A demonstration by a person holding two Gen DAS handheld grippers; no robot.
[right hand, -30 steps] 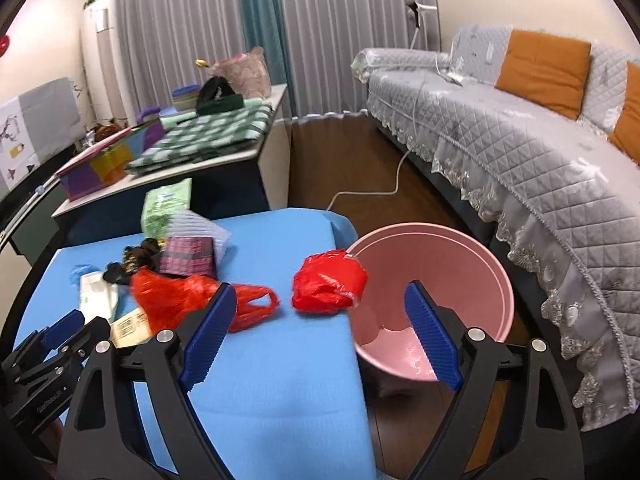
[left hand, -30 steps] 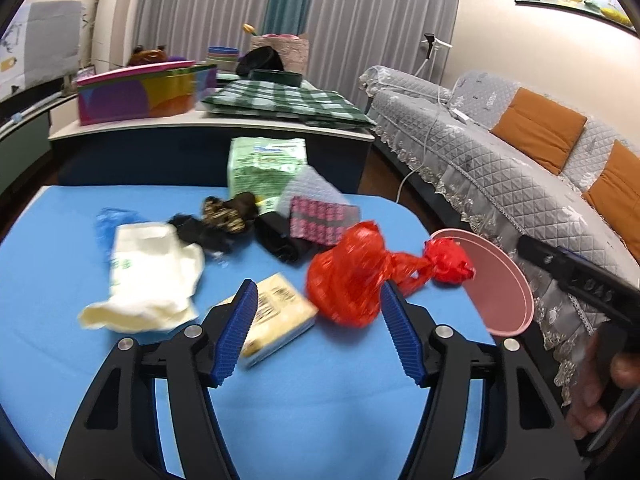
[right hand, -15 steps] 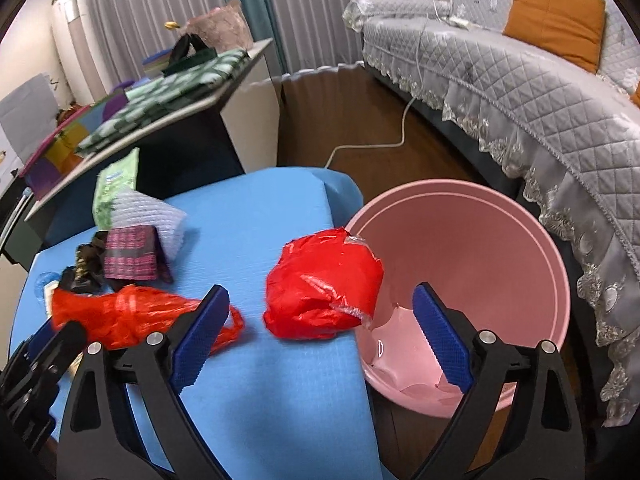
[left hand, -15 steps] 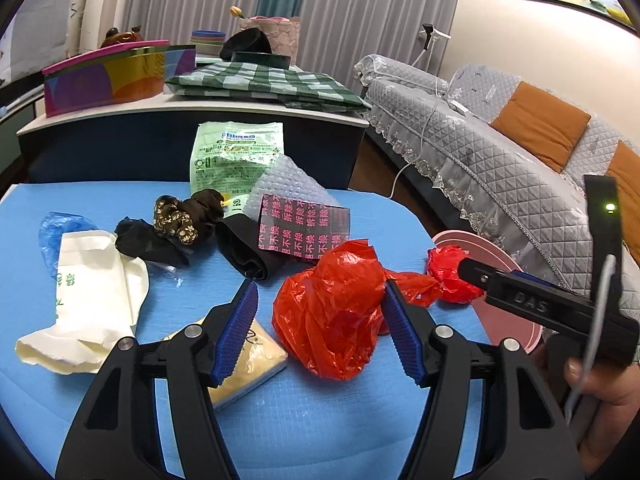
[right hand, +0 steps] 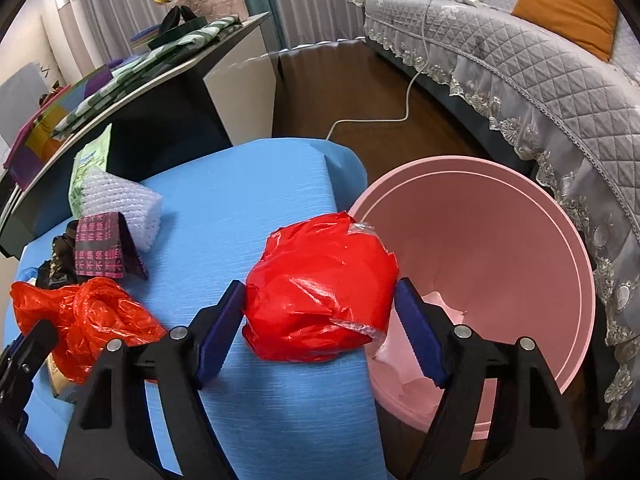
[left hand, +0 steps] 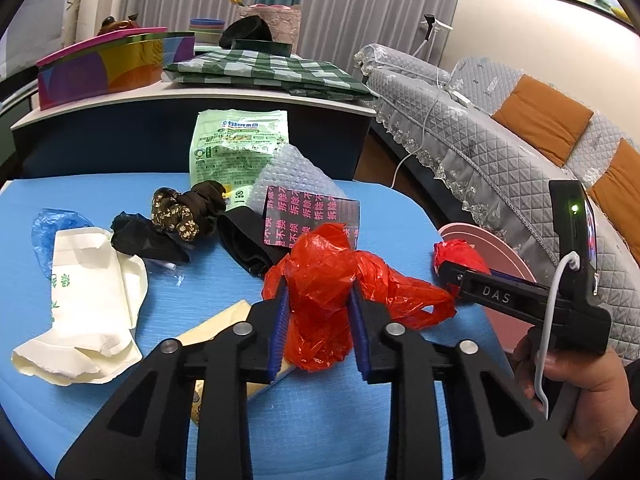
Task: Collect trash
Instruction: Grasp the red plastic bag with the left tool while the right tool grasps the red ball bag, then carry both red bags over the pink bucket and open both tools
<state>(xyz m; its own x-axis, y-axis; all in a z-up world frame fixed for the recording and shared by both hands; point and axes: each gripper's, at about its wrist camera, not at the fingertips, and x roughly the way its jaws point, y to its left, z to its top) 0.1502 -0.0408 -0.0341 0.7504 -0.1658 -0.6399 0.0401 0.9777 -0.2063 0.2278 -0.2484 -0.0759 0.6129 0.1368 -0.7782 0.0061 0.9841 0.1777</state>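
Note:
My left gripper (left hand: 318, 330) is shut on a crumpled red plastic bag (left hand: 332, 280) lying on the blue table (left hand: 100, 420); the bag also shows in the right wrist view (right hand: 84, 316). My right gripper (right hand: 318, 328) has its jaws around a tight red plastic bundle (right hand: 320, 288) at the table's right edge, the pads just touching its sides without squeezing it. The bundle also shows in the left wrist view (left hand: 456, 254). A pink bin (right hand: 500, 264) stands on the floor just right of the table, with crumpled paper inside.
More trash lies on the table: a white paper bag (left hand: 88, 304), a yellowish packet (left hand: 216, 332), black and brown fabric scraps (left hand: 180, 216), a pink-printed wrapper (left hand: 308, 212), bubble wrap (left hand: 292, 172), a green packet (left hand: 236, 144). A grey sofa (right hand: 520, 64) stands to the right.
My left gripper moved forward and closed on the red bag. My right gripper moved in around the red bundle and its jaws narrowed to its sides.

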